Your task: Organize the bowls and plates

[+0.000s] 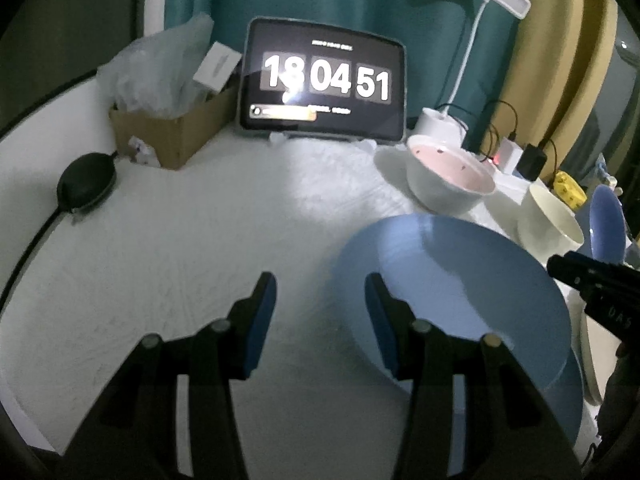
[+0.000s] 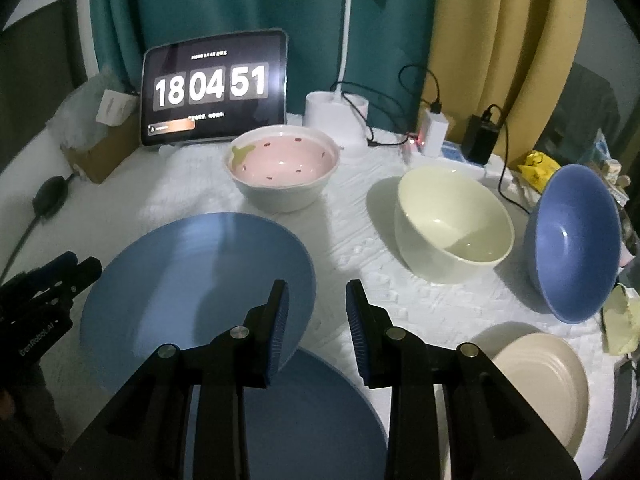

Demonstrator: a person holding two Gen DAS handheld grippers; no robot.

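Left wrist view: the left claw point(image 1: 320, 312) stands partly open with nothing between its blue pads point(image 1: 262, 320); only bare white worktop point(image 1: 180, 260) shows in the gap. It points steeply down at the surface. Its right-hand finger overlaps the rim of a large light blue plate point(image 1: 460, 280) in the picture (whether it touches cannot be told). Behind the plate stand a pink-lined bowl point(image 1: 450, 176), a cream bowl point(image 1: 550, 220) and, at the far right edge, a blue bowl point(image 1: 606, 220). The tip of the right claw point(image 1: 560, 266) enters from the right. At the back are a tablet clock point(image 1: 324, 80), a cardboard box point(image 1: 172, 132) and a white lamp point(image 1: 440, 124).

Right wrist view: the right claw point(image 2: 318, 320) is likewise partly open and grips nothing. It is angled down over the near edge of the worktop point(image 2: 360, 248). Its left-hand finger lies over the edge of the light blue plate point(image 2: 192, 280); a darker blue plate point(image 2: 312, 408) lies below, partly under the first one. A beige plate point(image 2: 548, 376) sits near right. Further back, well apart from each other: the pink-lined bowl point(image 2: 282, 168), the cream bowl point(image 2: 452, 220) and the blue bowl point(image 2: 576, 240) (these last two appear tilted). The left claw point(image 2: 86, 264) shows at the left edge, beside the light blue plate.
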